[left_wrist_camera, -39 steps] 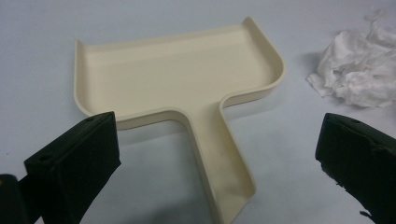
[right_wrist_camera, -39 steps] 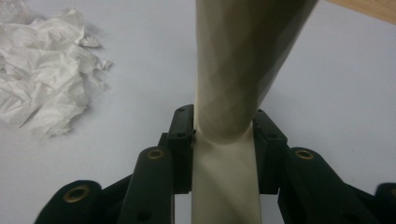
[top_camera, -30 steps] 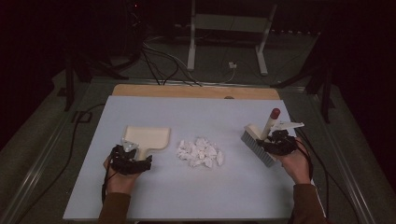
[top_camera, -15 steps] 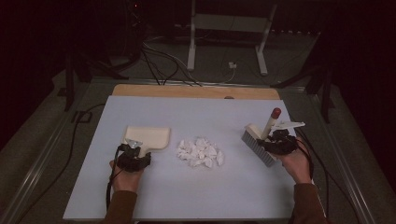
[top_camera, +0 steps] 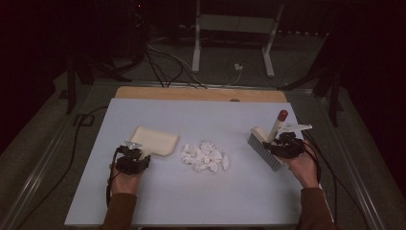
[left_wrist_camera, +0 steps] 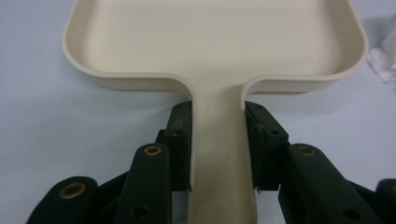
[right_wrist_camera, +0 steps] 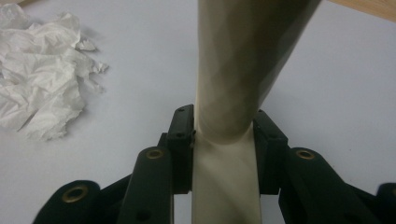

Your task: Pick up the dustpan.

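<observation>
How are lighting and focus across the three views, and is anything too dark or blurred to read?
High view: table evenly lit, surroundings nearly black, picture slightly soft. Left gripper view: dustpan sharp, soft shadows, no glare. Right gripper view: brush handle close, a little soft and shaded; crumpled paper bright but readable.

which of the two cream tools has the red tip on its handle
The brush in the right gripper: its handle ends in a dark red tip. The dustpan, gripped by the left gripper, is cream all over.
</observation>
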`<state>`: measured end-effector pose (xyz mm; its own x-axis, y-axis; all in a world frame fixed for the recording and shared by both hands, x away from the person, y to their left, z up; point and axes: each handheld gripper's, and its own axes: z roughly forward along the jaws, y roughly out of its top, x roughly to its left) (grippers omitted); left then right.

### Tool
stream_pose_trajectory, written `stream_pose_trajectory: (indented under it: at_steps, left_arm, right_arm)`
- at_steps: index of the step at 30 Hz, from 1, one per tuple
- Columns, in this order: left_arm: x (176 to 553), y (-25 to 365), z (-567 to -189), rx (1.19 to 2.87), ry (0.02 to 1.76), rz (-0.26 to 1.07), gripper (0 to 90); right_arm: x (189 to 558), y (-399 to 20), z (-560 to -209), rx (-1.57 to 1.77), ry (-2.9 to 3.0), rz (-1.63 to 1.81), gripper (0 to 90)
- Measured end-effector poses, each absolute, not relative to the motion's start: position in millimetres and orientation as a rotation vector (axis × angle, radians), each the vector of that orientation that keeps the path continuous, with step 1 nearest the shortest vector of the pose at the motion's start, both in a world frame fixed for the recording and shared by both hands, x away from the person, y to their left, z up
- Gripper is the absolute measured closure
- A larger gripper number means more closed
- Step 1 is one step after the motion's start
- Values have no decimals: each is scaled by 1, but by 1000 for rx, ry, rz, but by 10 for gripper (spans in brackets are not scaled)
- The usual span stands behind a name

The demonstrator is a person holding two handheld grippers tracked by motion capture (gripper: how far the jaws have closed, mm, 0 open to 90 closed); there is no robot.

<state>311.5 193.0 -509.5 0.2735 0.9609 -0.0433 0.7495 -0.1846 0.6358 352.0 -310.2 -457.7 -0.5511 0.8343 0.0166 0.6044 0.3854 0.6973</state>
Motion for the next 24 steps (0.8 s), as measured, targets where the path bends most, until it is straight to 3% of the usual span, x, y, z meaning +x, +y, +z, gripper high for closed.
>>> stream_pose_trajectory:
  at_steps: [24]
  left_arm:
    - [300, 226, -465, 2167, 1151, 336, 668]
  right_arm:
    - [352, -304, -459, 1246, 2287, 954, 664]
